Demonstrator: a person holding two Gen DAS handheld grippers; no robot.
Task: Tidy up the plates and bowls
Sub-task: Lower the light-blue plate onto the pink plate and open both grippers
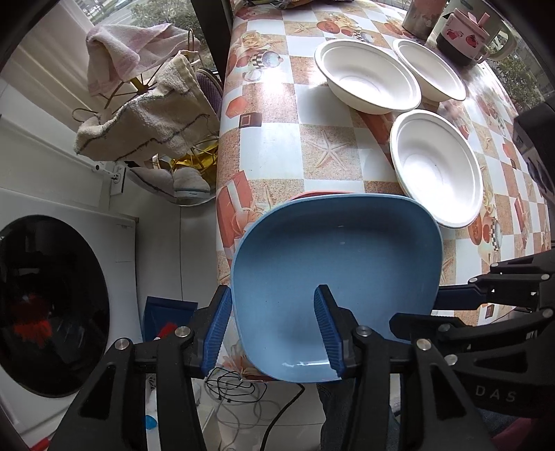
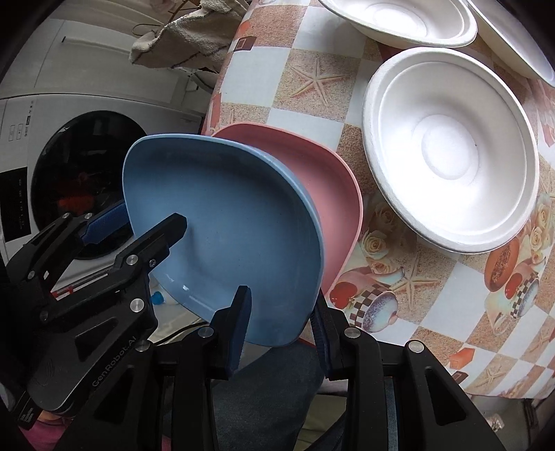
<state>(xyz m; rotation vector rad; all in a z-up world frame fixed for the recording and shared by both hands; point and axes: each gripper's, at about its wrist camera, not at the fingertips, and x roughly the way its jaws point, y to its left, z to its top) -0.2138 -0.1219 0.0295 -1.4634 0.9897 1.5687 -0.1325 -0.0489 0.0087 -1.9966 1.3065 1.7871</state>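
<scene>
Clamping the near edge of the blue plate (image 2: 222, 222), the right gripper (image 2: 281, 329) is holding it over the pink plate (image 2: 333, 180); the left gripper (image 1: 274, 329) is straddling its rim, not pressing

Table (image 1: 277, 145): glossy checked cloth, white squares alternating with sandy starfish, cup and fruit prints; its left edge curves down.

On it:
- 3 white bowls, upright. Bowl 1 (image 1: 369, 74) and bowl 2 (image 1: 430, 69) at the far side, rims overlapping. Bowl 3 (image 1: 437, 166) nearer, just beside the plates.
- Pink plate (image 2: 333, 187) at the near left corner, overhanging the edge.
- Blue plate (image 1: 333, 270) over the pink plate, tilted.
- Pink-and-white container (image 1: 463, 33) and grey cup (image 1: 421, 15) at the far end.
</scene>
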